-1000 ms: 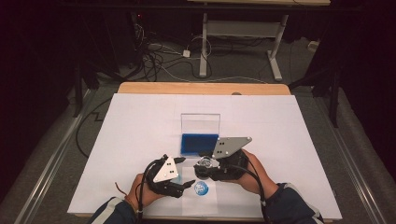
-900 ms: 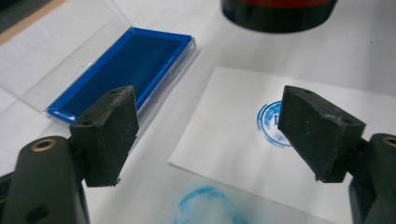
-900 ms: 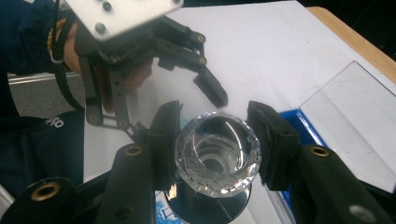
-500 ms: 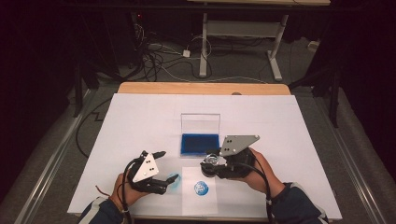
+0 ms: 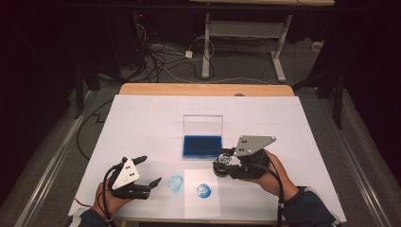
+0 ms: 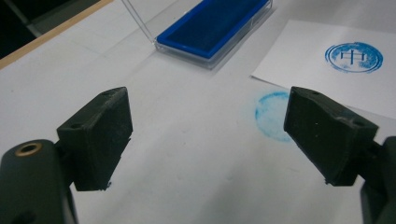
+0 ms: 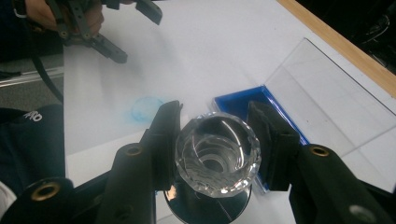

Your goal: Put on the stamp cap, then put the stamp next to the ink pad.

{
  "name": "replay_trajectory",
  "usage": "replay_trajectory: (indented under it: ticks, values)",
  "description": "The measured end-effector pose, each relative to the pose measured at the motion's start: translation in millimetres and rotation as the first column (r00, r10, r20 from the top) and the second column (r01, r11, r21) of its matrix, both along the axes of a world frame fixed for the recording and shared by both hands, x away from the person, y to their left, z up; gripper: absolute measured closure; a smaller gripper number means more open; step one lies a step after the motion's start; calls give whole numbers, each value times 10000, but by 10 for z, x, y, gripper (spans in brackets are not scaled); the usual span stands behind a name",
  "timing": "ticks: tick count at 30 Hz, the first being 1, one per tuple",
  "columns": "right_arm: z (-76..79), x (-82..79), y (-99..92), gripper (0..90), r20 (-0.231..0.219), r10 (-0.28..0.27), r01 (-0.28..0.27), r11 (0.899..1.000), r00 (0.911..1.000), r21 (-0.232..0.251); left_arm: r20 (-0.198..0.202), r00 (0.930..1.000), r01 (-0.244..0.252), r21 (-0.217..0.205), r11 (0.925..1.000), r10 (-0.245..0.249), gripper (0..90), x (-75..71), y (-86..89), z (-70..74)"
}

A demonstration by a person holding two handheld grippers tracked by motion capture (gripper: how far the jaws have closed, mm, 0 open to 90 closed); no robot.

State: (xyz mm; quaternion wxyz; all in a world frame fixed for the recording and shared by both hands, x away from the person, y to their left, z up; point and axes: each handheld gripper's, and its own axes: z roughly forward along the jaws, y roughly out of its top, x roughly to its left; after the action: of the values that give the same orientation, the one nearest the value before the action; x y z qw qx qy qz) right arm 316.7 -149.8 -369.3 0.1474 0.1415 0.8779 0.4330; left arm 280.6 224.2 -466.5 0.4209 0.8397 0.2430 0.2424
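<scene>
The crystal stamp (image 7: 217, 151) sits clamped between the right claw's (image 7: 217, 144) jaws.

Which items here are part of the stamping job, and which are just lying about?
In use:
- crystal stamp, clamped in the right claw
- blue ink pad with open clear lid
- paper sheet with round blue print
- left claw, open, empty

Lying about:
- faint blue smudge on the table cover
- floor cables

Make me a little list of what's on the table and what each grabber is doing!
table: white table cover
ink pad: blue, lid open
paper sheet: bears a sharp blue round stamp print
smudge: faint blue circle on the cover, left of the sheet
right gripper: fingers shut on the clear crystal stamp
left gripper: fingers wide open, holding nothing
</scene>
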Motion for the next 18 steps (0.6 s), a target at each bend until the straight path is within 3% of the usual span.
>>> replay_trajectory:
  ticks: [10,18]
  values:
    - [-15,82,-176,561,130,-697,700,9973,9975,-219,-254,9996,-144,166,9998,148,148,-57,66,-65]
    - [-76,287,-335,561,158,-1590,1595,9864,9871,-384,-292,9995,-133,261,9996,141,148,-74,54,-78]
